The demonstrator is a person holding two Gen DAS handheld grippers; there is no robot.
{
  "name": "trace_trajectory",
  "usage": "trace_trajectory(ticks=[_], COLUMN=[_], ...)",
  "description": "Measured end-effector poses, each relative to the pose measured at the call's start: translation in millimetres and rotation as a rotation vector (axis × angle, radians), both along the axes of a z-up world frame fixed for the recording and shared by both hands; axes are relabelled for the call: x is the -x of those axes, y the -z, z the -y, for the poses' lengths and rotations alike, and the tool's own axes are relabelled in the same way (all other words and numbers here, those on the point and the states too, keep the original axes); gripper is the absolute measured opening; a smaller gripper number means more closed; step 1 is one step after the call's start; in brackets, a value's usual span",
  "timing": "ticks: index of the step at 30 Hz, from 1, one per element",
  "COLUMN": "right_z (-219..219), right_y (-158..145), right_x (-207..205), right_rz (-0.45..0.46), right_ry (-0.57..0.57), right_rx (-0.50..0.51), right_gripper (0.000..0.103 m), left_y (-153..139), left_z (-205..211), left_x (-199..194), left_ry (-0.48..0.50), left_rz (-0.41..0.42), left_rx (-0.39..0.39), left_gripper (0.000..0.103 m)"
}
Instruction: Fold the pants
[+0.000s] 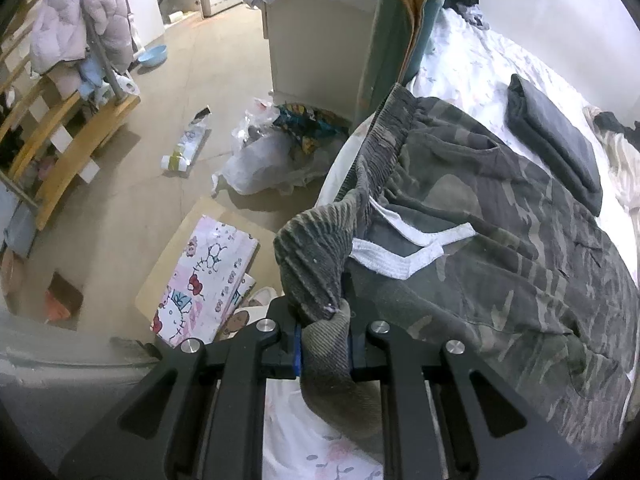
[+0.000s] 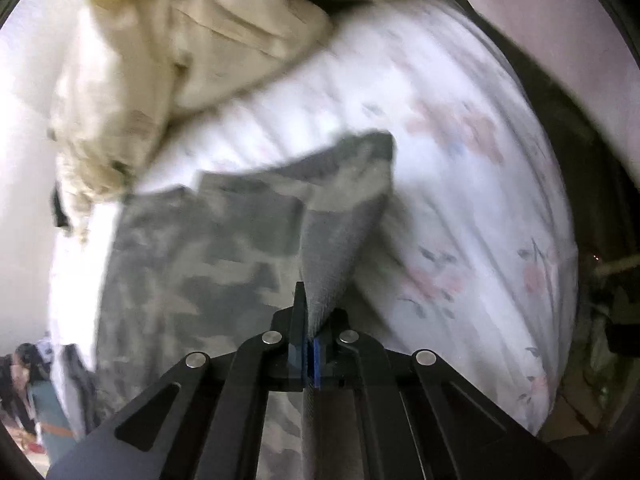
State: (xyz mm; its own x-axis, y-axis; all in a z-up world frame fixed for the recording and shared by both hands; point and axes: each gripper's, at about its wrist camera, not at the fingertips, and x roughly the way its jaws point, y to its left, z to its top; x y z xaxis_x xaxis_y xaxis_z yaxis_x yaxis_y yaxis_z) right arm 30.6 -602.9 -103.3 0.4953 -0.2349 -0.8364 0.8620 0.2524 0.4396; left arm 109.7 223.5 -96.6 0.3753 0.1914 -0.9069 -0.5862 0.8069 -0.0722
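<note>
Both tools (image 1: 324,344) (image 2: 311,354) clamped, angled downward.

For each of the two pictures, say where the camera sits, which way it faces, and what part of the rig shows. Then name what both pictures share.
Left wrist: on the left gripper, facing down over the bed edge toward the floor; its fingers pinch the camouflage pants at the ribbed waistband.
Right wrist: on the right gripper, facing down at the floral bedsheet; its fingers clamp a pants edge.
Shared: the same pants and bedsheet.
</note>
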Motion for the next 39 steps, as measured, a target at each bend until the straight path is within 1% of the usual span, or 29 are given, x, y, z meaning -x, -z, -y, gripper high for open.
trace_trajectory(ticks=[3,6,8,10,12,14,15,18,21,23,24,26,27,28,30,31,34,36,37,39], right_z=[4,3,2,5,9,10,9,3,1,0,0,-3,-7,-10,-19,-21,-31,-38,-41,-45], right_y=[-31,-62,-84,-98,-105,-108,-108,-112,-104,-94,-87,-76,-69,-64,-47,-38,-2,15,23,36], right_x=[-16,-36,-49,-64,-84,-113,-125,-170,-211,-250,-272,-307,-332,-349,-390,-405,-447,-463,-470,-478], right_rz=[0.063,0.114,0.15,0.191,0.185,0.151,0.144,0.111,0.073,0.013,-0.014,-0.067,-0.094,-0.118,-0.175,-0.202,-0.284,-0.294,-0.301,-0.305], right_ry=[-0.016,-0.057,-0.092,-0.11,-0.136,-0.195,-0.215,-0.294,-0.334,-0.376,-0.399,-0.437,-0.464,-0.484,-0.536,-0.553,-0.618,-0.644,-0.654,-0.677], right_rx=[0.017,0.052,0.084,0.083,0.072,0.066,0.068,0.109,0.133,0.169,0.175,0.191,0.204,0.219,0.262,0.264,0.277,0.284,0.29,0.292], right_gripper=[0.0,0.0,0.0,0.0,0.0,0.0,0.0,0.0,0.0,0.0,0.0,0.0,0.0,0.0,0.0,0.0,0.0,0.0,0.0,0.002], left_y=[-5,-13,-17,-19,-20,-22,-25,-37,-45,-47,-46,-43,-41,-37,-28,-19,7,24,32,38], left_z=[-8,-20,-26,-33,-38,-40,-41,-37,-38,-40,-41,-42,-44,-46,-48,-48,-51,-51,-53,-52], left_x=[-3,-3,-4,-7,-17,-27,-34,-61,-86,-112,-121,-153,-165,-185,-212,-230,-267,-280,-284,-285], left_ry=[-0.011,-0.025,-0.017,-0.013,-0.008,-0.019,-0.027,-0.002,-0.016,-0.02,-0.021,-0.014,-0.013,-0.021,-0.017,-0.012,-0.002,0.005,0.004,0.019], left_rz=[-0.007,-0.014,-0.019,-0.042,-0.077,-0.101,-0.095,-0.078,-0.076,-0.078,-0.078,-0.081,-0.083,-0.089,-0.107,-0.124,-0.153,-0.181,-0.174,-0.15], left_rx=[0.037,0.097,0.139,0.182,0.212,0.232,0.25,0.229,0.243,0.249,0.244,0.228,0.22,0.216,0.199,0.182,0.18,0.171,0.184,0.185], left_gripper=[0.011,0.011,0.011,0.011,0.011,0.011,0.011,0.011,0.011,0.012,0.012,0.012,0.012,0.012,0.012,0.012,0.012,0.013,0.014,0.021])
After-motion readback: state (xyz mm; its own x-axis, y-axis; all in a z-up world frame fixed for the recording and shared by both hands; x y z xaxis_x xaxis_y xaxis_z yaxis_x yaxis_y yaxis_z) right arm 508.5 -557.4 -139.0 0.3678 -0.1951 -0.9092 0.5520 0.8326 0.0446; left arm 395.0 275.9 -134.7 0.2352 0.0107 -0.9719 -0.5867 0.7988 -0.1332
